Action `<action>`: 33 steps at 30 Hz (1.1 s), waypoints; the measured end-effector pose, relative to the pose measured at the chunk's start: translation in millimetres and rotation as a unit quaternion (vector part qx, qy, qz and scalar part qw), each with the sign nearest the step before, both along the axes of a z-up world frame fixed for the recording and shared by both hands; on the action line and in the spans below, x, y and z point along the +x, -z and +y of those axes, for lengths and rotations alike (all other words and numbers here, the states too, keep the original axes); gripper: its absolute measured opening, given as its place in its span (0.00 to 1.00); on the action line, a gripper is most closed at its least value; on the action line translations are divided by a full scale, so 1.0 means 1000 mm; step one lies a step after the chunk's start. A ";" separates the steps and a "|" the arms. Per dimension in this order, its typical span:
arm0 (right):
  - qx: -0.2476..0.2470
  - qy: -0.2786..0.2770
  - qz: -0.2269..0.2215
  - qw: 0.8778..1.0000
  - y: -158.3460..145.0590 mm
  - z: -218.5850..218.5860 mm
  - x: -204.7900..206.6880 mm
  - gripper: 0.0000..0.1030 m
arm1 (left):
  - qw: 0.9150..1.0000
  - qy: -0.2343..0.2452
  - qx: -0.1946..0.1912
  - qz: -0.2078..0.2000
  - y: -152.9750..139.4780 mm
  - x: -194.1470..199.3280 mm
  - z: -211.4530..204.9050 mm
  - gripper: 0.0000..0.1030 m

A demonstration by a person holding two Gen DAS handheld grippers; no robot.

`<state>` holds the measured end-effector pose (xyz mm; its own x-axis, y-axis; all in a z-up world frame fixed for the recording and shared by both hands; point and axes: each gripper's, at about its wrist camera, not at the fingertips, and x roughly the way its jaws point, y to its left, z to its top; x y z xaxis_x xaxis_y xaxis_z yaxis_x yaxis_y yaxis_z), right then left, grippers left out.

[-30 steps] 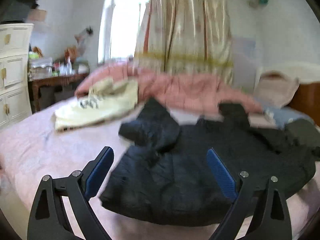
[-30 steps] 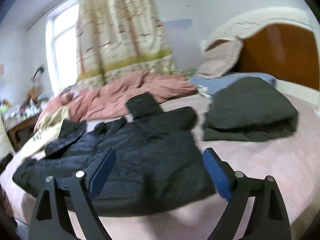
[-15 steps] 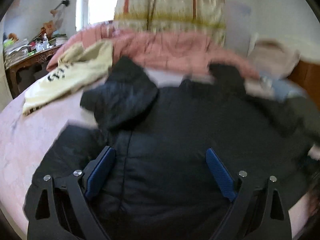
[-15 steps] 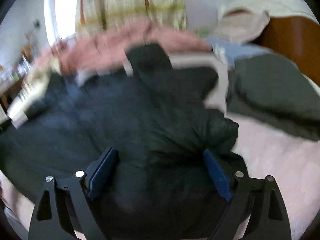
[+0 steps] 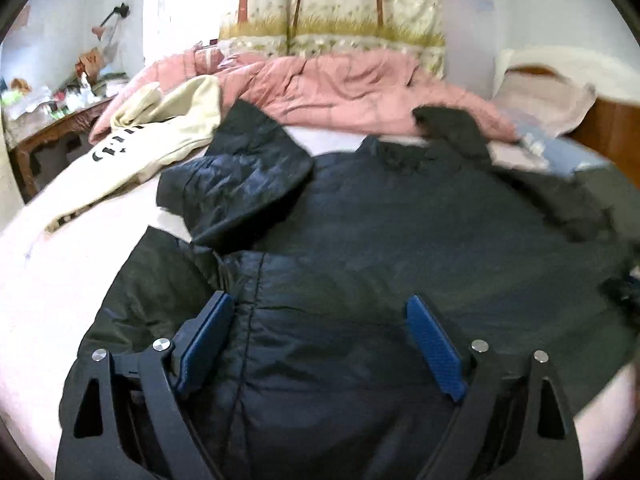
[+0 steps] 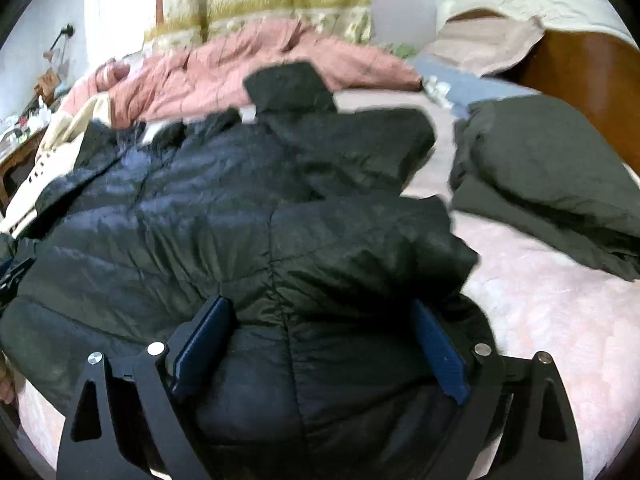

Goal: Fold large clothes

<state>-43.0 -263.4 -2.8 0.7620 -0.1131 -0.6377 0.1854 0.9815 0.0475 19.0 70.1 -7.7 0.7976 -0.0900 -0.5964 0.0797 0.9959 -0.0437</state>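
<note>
1. Left claw (image 5: 320, 344): blue pads spread wide, jaws closing slightly; black padded jacket (image 5: 360, 248) fabric lies between and beneath them, with no pinch visible.
2. Right claw (image 6: 320, 348): pads spread wide over the jacket's (image 6: 240, 220) puffed hem; fabric bulges up between them and meets the inner face of each pad, but it is not pinched.
3. The jacket lies spread on the bed (image 5: 60, 280), directly under both claws and stretching ahead of them; one sleeve (image 5: 240, 176) is folded inward, ahead and left of the left claw.
4. Cream garment (image 5: 160, 136): farther ahead and left of the left claw, touching the sleeve.
5. Pink quilt (image 5: 340, 88): bunched beyond the jacket.
6. Dark green folded garment (image 6: 552, 176): ahead and right of the right claw, apart from the jacket.
</note>
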 end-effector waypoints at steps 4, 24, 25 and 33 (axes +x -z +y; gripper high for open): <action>-0.015 0.002 -0.066 0.998 -0.026 0.002 -0.021 0.90 | 0.999 -0.002 -0.033 -0.040 -0.046 -0.012 0.006 0.85; 0.061 -0.063 -0.074 0.993 -0.111 0.051 0.129 0.96 | 0.990 -0.045 -0.019 0.132 0.020 0.171 0.037 0.48; 0.077 -0.071 -0.071 0.992 -0.106 0.051 0.132 0.96 | 0.989 -0.053 -0.014 0.138 0.023 0.173 0.037 0.35; 0.037 -0.046 0.033 0.998 -0.046 0.055 0.156 0.96 | 0.992 -0.118 0.011 0.051 -0.009 0.122 0.053 0.03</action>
